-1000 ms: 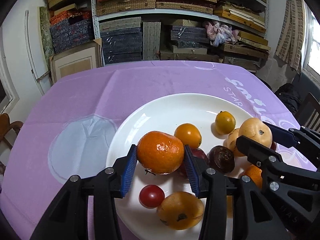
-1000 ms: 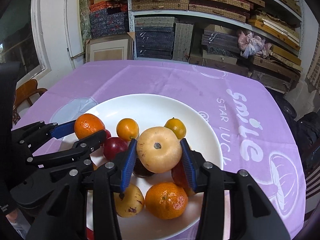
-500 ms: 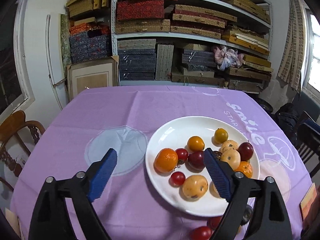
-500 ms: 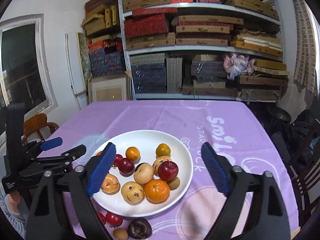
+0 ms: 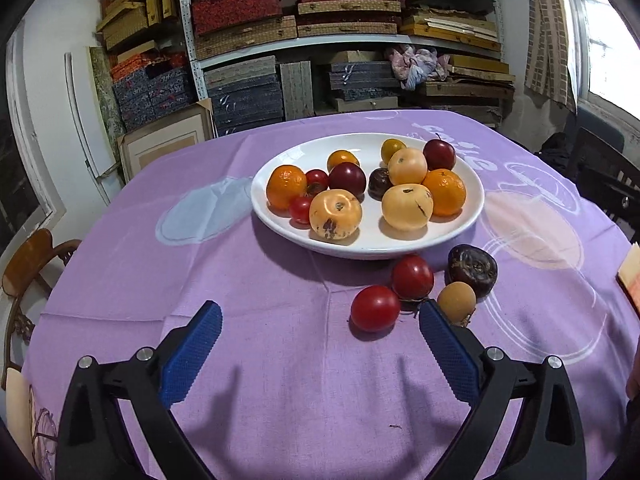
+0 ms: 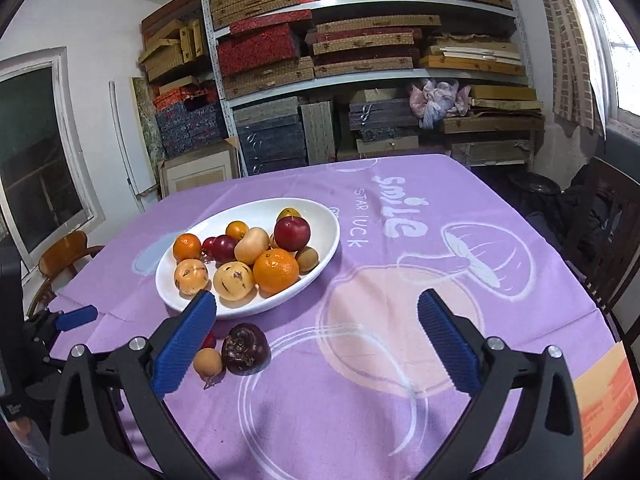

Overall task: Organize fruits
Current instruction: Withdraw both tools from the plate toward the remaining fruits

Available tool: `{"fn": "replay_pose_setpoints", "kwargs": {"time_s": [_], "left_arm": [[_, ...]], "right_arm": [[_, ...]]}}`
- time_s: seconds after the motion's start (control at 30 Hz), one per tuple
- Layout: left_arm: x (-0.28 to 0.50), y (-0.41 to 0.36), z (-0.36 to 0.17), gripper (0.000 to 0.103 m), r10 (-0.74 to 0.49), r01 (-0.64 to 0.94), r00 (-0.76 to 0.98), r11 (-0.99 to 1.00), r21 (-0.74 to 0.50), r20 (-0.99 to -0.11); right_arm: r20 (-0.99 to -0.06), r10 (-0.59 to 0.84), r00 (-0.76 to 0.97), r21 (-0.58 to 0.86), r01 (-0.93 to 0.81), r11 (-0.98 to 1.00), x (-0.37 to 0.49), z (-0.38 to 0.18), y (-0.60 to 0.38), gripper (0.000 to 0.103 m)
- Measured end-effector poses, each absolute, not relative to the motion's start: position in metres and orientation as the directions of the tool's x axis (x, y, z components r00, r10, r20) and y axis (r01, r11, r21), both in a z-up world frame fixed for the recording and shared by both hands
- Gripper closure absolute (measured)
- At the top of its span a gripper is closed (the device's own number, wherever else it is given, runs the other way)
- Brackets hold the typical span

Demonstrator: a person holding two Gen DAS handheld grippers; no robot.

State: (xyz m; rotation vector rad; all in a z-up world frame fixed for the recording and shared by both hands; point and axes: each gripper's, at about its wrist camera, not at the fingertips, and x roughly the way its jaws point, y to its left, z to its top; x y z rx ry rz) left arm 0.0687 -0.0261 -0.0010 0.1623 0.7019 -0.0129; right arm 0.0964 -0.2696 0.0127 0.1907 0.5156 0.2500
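A white plate (image 5: 472,204) on the purple tablecloth holds several fruits: oranges, yellow pears, plums, small tomatoes. It also shows in the right wrist view (image 6: 328,248). On the cloth in front of the plate lie two red tomatoes (image 5: 375,307), a small tan fruit (image 5: 457,303) and a dark purple fruit (image 5: 472,269). My left gripper (image 5: 320,316) is open and empty, held back above the cloth near the table's front. My right gripper (image 6: 316,312) is open and empty; the dark fruit (image 6: 245,349) lies by its left finger.
Shelves (image 6: 360,80) stacked with boxes stand behind the table. A wooden chair (image 5: 28,264) is at the left, dark chairs (image 6: 600,224) at the right. An orange card (image 6: 608,404) lies at the table's right front edge.
Both grippers let go of their fruits on the plate, opened wide and pulled back toward the table's front. The orange and yellow pear now rest on the plate.
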Motion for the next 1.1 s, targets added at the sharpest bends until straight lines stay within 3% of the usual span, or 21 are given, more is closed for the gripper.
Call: {"fn": "replay_pose_setpoints", "kwargs": {"time_s": [0.4, 1.1], "left_arm": [[0.102, -0.019, -0.02, 0.004, -0.03, 0.07, 0.673, 0.997, 0.024, -0.739], [0.111, -0.015, -0.027, 0.003, 0.041, 0.007, 0.628, 0.998, 0.058, -0.777]], "right_arm": [[-0.505, 0.289, 0.814, 0.282, -0.161, 0.946, 0.105, 0.006, -0.275, 0.004], [-0.536, 0.28, 0.796, 0.285, -0.142, 0.948, 0.11, 0.0, -0.273, 0.004]]}}
